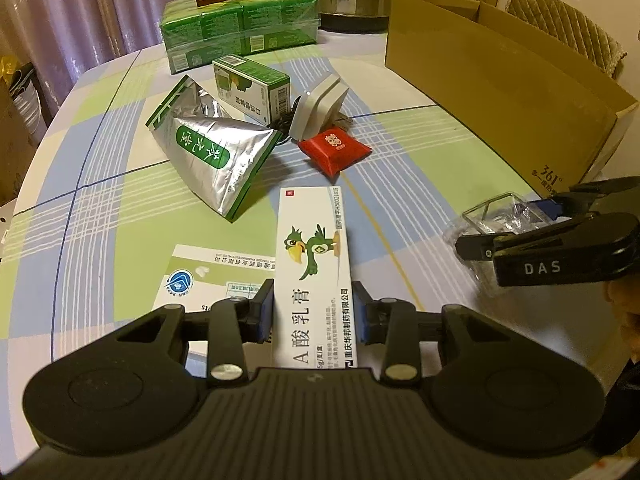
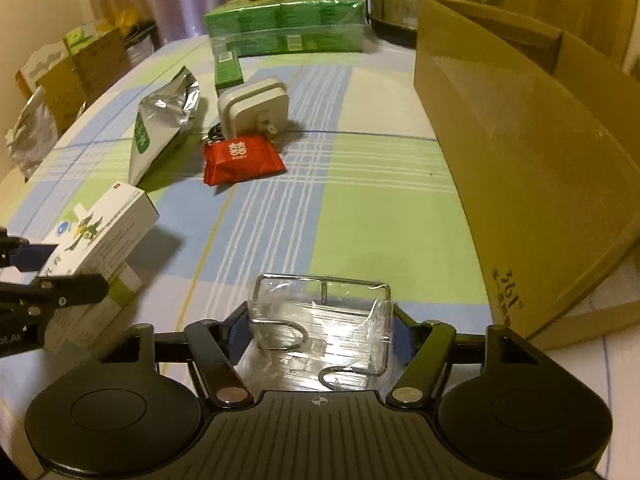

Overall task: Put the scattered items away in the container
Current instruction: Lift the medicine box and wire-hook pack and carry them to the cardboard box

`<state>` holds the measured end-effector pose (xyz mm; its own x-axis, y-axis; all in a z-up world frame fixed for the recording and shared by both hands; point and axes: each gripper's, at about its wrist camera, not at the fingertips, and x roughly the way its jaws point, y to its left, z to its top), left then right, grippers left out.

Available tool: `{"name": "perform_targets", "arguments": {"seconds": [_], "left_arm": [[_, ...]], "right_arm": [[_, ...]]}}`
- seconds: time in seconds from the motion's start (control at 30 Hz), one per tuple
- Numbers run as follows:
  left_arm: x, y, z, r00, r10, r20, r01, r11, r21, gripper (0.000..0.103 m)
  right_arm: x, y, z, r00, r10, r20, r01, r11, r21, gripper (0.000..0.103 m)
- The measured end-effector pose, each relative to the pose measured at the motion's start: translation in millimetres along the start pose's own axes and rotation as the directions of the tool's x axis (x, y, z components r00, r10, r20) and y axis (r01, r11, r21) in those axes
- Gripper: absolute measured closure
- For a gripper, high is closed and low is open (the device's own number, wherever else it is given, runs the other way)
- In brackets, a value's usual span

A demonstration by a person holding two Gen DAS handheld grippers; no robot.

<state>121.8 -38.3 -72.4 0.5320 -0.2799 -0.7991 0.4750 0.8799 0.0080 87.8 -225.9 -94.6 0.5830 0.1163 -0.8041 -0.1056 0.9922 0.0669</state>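
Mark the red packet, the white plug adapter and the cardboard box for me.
red packet (image 2: 242,160), right wrist view, centre of its top face
white plug adapter (image 2: 256,110), right wrist view, front face
cardboard box (image 1: 500,92), left wrist view, near side wall

Left matte-black two-finger gripper (image 1: 313,314), lower half of the left wrist view: a ribbed central body with a small crosshair mark, flanked by two rounded lobes, each bearing a shallow circular recess. Two flat black link arms rise from silver round pivot pins to smaller screws higher up, with triangular cut-outs in the outer brackets. The fingertips (image 1: 262,312) carry blue pads. Right matte-black two-finger gripper (image 2: 320,330), lower half of the right wrist view: identical construction, with a ribbed body, crosshair mark, silver pins and blue pads. Seen side-on at the right edge of the left wrist view, its housing carries white lettering "DAS".
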Motion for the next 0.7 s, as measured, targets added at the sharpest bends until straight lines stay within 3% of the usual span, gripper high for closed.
{"name": "perform_targets", "arguments": {"seconds": [0.7], "left_arm": [[-61,-21,6,0.997,-0.015,0.071,0.017,0.999,-0.027,0.070]], "right_arm": [[-82,8,2,0.990,0.033,0.140,-0.030,0.999,-0.027,0.039]]}}
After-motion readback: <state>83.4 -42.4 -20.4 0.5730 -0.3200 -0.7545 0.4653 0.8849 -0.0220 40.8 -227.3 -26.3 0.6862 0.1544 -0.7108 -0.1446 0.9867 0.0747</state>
